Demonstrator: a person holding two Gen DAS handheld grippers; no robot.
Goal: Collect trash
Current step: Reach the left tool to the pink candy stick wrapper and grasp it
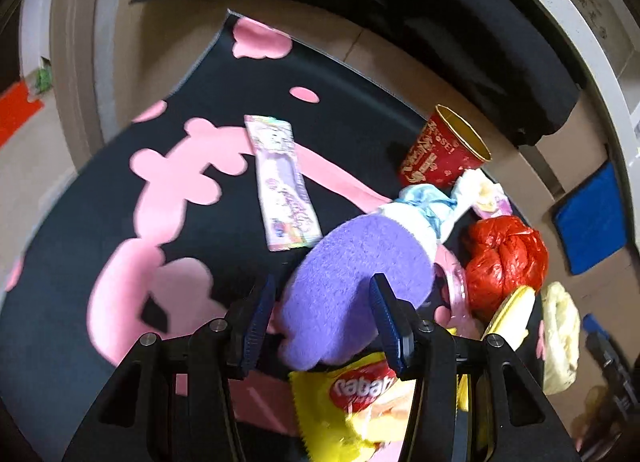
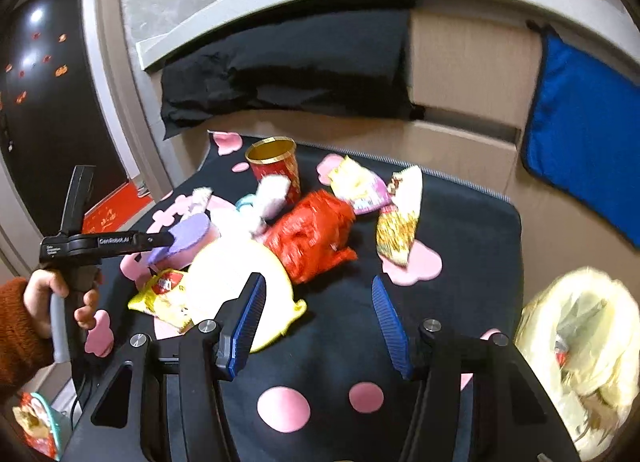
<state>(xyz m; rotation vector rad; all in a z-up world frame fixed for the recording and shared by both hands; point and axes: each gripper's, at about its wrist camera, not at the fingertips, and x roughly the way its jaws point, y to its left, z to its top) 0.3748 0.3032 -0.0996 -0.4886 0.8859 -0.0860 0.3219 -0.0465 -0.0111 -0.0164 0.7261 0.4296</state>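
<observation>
Trash lies on a black mat with pink shapes (image 1: 224, 74). My left gripper (image 1: 322, 306) is open around a purple fuzzy pad (image 1: 352, 282); the right wrist view shows the pad (image 2: 188, 236) at its tips. Under it lies a yellow snack wrapper (image 1: 360, 394). A lilac wrapper (image 1: 282, 182), a red paper cup (image 1: 440, 154), a white-blue wrapper (image 1: 436, 206) and a red crumpled bag (image 1: 504, 258) lie around. My right gripper (image 2: 320, 314) is open and empty above the mat (image 2: 460, 222), near a pale yellow item (image 2: 236, 278), the red bag (image 2: 316, 234) and the cup (image 2: 276, 166).
A pale yellow trash bag (image 2: 580, 346) stands open at the mat's right edge. Two more snack wrappers (image 2: 400, 218) lie behind the red bag. Black cloth (image 2: 288, 66) and a blue cloth (image 2: 584, 118) hang on the cardboard-coloured bench behind.
</observation>
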